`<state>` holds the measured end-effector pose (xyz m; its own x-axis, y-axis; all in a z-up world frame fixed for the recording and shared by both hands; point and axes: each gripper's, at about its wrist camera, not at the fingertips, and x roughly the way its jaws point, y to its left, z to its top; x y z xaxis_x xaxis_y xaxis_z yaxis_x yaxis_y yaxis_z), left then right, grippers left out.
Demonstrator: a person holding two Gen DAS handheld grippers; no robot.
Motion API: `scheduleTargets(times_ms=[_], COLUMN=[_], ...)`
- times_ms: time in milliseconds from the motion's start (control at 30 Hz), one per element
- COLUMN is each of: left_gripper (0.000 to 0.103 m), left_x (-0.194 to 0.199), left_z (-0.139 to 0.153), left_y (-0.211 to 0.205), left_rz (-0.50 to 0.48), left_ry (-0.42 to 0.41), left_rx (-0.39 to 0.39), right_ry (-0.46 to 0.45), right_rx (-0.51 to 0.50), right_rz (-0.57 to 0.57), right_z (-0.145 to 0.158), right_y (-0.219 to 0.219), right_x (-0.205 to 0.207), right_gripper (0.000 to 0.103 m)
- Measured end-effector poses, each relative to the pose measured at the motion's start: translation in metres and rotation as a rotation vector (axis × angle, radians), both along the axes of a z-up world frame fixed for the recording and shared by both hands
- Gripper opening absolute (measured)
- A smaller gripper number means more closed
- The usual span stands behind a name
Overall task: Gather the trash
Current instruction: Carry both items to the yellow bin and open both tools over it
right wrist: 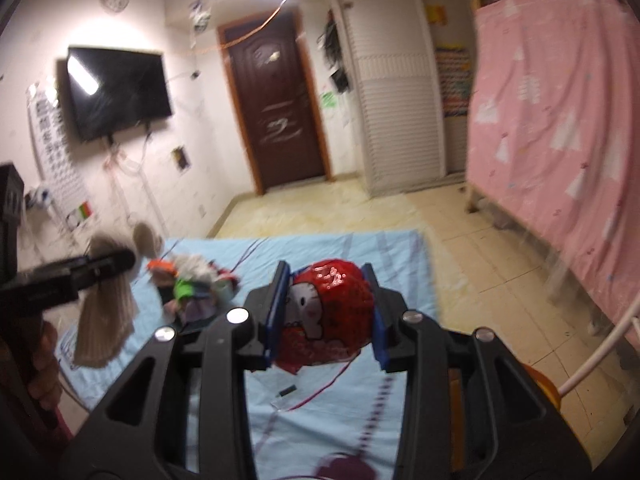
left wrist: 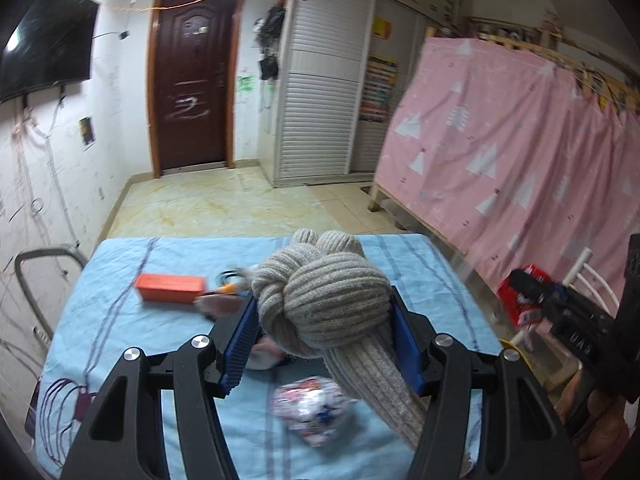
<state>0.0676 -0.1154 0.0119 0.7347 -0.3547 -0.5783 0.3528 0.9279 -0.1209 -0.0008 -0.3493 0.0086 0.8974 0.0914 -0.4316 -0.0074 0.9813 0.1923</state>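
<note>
Both claws are full. The left claw is clenched on a knotted knit scarf, its tail hanging toward six o'clock over a crumpled wrapper on the tabletop. The right claw grips a red snack bag; more litter lies at ten o'clock, nearer the left.

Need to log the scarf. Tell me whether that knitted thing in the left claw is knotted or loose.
Knotted. The beige knitted scarf bunches into a thick knot between the left claw pads, one tail hanging below.
</note>
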Motion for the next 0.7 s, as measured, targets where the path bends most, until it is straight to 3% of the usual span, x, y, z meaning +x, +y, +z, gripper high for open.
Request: scheduleTargets(times_ms=[333, 533, 700], left_gripper=[0.053, 0.053, 0.053], left_x=[-0.013, -0.024, -0.032], left_z=[-0.003, -0.011, -0.029], left_y=[-0.111, -0.181, -0.227], left_rz=[-0.207, -0.32, -0.402], left_ry=[0.002, 0.009, 0.056], left_rx=[0.028, 0.064, 0.087], right_ry=[-0.117, -0.153, -0.168], right_rx=[0.066, 0.094, 0.043], right_rz=[-0.224, -0.274, -0.331], right_z=[0.014, 0.017, 0.022], right_y=[-0.082, -0.108, -0.116], right_x=[-0.059, -0.079, -0.089], right_gripper=[0.034, 0.034, 0.034])
